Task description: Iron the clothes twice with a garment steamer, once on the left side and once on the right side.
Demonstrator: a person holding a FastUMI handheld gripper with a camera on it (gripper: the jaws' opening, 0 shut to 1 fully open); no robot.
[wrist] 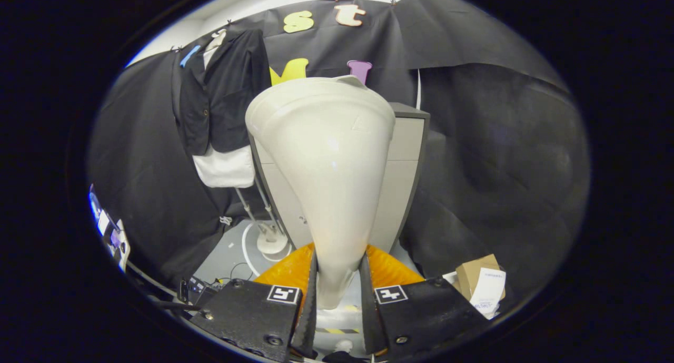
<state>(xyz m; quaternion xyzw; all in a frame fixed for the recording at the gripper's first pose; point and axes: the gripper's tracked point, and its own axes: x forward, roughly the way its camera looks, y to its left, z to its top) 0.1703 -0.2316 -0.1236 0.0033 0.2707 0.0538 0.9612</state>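
Far left, low down, a small device with a lit screen (108, 231) sits at the foot of the black cloth wall (142, 163); its detail is too small to make out. Just right of it, cables and a small dark box (196, 286) lie on the grey floor (231, 247).

Above these, a black jacket (224, 91) hangs against the wall, its front open over a white shirt (225, 167) whose hem drops below the jacket's edge. The hanger cannot be seen clearly. Thin white poles run down from under the garments to a round white stand base (273, 243) on the floor, with a white hose curving around it.

In the centre, the garment steamer head (324, 157) stands upright, broad at the top and narrowing downward. The gripper (338, 294) has its jaws clenched on the narrow lower neck of the steamer head, one finger pressing each side. The head is well apart from the garments, which hang to its left and further back.

Directly behind the head stands a grey cabinet (405, 157), partly hidden by it.

Further right, the wall cloth hangs in loose folds. Low down beside the right finger, a brown cardboard box (474, 273) rests with a white printed slip (487, 292) leaning against it.
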